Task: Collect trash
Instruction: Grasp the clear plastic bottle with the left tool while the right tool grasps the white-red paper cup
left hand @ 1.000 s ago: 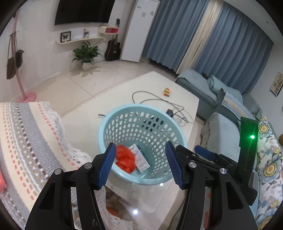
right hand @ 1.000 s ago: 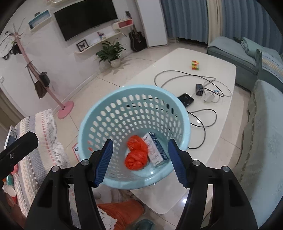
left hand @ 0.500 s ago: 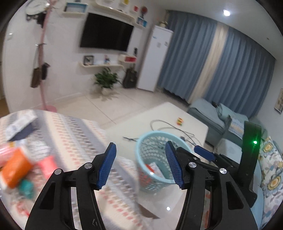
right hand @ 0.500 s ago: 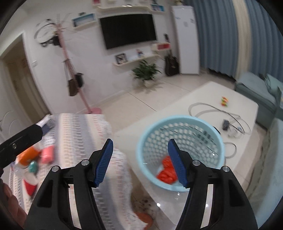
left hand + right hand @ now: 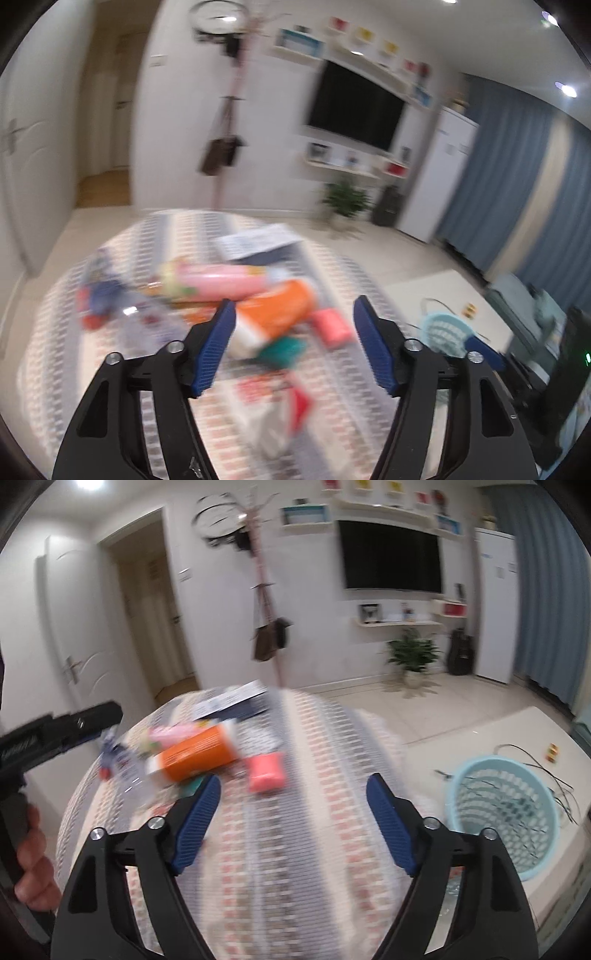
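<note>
White walls, wall-mounted television [image 5: 390, 555], seemingly blue curtains [image 5: 517, 177]

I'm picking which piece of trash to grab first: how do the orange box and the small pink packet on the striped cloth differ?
The orange box is clearly bigger and longer than the pink packet. The box is orange with a white end; the packet is plain pink. The box lies among other litter, while the packet sits more apart, to its right. Both lie flat on the striped cloth, untouched.

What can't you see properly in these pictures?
- Trash pile on the striped cloth, left wrist view: motion blur smears labels and shapes.
- Orange box, right wrist view: print too blurred to read.
- Blue basket, right wrist view: its wall hides the bottom, so contents are unknown.
- Left tongs, right wrist view: tips blurred.
</note>
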`<state>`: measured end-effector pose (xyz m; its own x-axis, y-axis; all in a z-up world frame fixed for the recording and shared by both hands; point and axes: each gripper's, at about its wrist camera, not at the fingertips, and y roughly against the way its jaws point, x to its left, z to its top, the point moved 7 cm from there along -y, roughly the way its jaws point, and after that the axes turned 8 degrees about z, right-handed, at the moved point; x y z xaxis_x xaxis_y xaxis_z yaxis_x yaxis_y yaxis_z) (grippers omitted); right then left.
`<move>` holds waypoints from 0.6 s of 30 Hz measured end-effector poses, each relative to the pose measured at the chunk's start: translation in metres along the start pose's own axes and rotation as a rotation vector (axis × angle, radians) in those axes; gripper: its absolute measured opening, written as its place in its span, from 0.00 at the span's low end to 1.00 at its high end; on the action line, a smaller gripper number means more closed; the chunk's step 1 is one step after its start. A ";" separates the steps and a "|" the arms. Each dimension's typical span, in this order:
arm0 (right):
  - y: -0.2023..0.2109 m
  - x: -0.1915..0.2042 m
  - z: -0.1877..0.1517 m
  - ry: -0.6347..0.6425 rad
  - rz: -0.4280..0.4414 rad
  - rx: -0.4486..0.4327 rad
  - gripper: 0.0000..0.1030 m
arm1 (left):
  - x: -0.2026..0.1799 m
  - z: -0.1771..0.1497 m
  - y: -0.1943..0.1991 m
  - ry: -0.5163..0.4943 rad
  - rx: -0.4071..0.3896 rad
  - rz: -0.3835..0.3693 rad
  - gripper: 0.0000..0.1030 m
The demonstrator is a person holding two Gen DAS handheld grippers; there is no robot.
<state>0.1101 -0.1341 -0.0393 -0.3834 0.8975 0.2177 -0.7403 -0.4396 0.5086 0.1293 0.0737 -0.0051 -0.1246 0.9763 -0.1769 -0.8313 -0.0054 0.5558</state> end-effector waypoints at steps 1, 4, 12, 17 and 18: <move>-0.004 0.009 -0.003 0.011 0.012 0.011 0.85 | 0.015 0.000 0.000 0.025 0.003 0.029 0.70; -0.024 0.044 -0.017 0.056 0.068 0.060 0.87 | 0.054 -0.007 0.001 0.094 0.016 0.081 0.78; -0.062 0.093 -0.050 0.176 0.089 0.147 0.91 | 0.123 -0.028 -0.037 0.286 0.145 0.122 0.82; -0.071 0.102 -0.057 0.222 0.096 0.166 0.91 | 0.131 -0.034 -0.068 0.315 0.204 0.167 0.82; -0.071 0.103 -0.057 0.227 0.100 0.167 0.91 | 0.132 -0.035 -0.073 0.320 0.214 0.173 0.82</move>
<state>0.0916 -0.0124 -0.1007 -0.5776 0.8111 0.0919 -0.5982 -0.4972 0.6284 0.1545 0.1951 -0.0979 -0.4428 0.8483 -0.2905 -0.6564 -0.0859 0.7495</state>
